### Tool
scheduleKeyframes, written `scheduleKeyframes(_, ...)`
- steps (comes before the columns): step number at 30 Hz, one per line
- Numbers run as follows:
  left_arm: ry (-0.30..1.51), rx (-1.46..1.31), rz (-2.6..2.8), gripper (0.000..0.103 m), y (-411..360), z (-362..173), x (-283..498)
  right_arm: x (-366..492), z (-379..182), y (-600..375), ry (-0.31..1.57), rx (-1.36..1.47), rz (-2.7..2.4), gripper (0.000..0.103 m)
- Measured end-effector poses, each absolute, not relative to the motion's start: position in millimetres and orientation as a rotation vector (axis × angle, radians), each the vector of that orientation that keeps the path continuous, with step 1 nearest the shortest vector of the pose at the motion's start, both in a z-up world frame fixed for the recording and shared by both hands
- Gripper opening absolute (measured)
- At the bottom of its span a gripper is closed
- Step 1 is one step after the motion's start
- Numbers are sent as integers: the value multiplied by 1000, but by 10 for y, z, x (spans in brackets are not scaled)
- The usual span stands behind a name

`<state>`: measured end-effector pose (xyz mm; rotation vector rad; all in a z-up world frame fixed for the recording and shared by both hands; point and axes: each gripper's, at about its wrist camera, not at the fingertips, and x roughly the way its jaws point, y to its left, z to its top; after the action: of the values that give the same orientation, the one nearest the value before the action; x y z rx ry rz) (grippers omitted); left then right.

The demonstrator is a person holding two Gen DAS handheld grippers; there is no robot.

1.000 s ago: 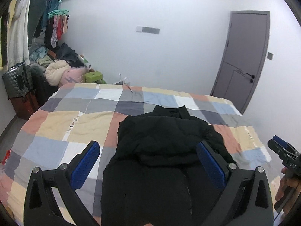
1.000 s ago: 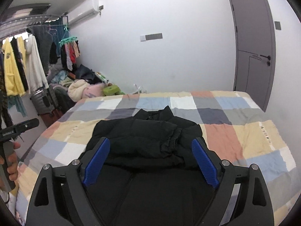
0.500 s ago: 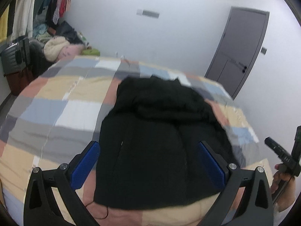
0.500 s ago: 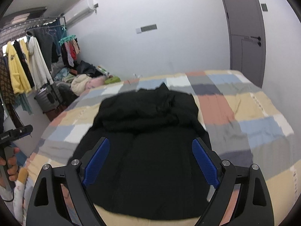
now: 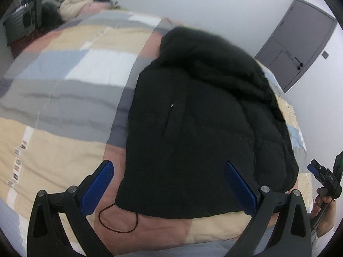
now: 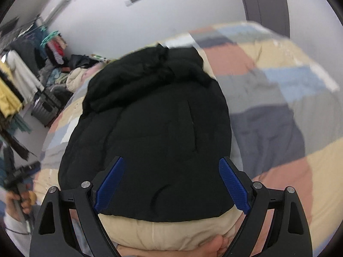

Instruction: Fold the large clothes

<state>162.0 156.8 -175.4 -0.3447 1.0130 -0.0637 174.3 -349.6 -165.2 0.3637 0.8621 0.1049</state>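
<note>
A black puffer jacket (image 5: 203,124) lies on the checked bedspread (image 5: 64,90), its sleeves folded across the upper part and its hem toward me. It also shows in the right wrist view (image 6: 154,128). My left gripper (image 5: 169,184) is open and empty, hovering over the jacket's near hem at its left side. My right gripper (image 6: 171,184) is open and empty above the hem. Each gripper shows at the edge of the other's view, the right one (image 5: 321,175) and the left one (image 6: 19,175), both hand-held.
The bed's near edge (image 6: 171,235) is just below the grippers. A thin red cord (image 5: 120,220) lies on the bedspread by the hem. A suitcase (image 6: 49,105), piled clothes (image 6: 79,79) and a clothes rack (image 6: 19,81) stand left of the bed. A grey door (image 5: 300,49) is at right.
Both grippers have tilted down and closed in on the jacket, so its near hem and the bed's front edge now show. Both stay open.
</note>
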Motion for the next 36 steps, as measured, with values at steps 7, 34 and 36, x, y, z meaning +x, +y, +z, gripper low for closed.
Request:
scheduleKeyframes(7,1100,-411,-50,103,1722,-2140,1855,1960,-1993,-3733,942,443,63,89)
scheduleKeyframes(34,1247,-540,-132,92,1769,-2810,2187,2132,-2562,-3519,1142,481,183,91)
scheduleKeyframes(36,1253,-529,-144,89,1715,-2831,2206,2132,-2576,-3498,1150,447,157,91)
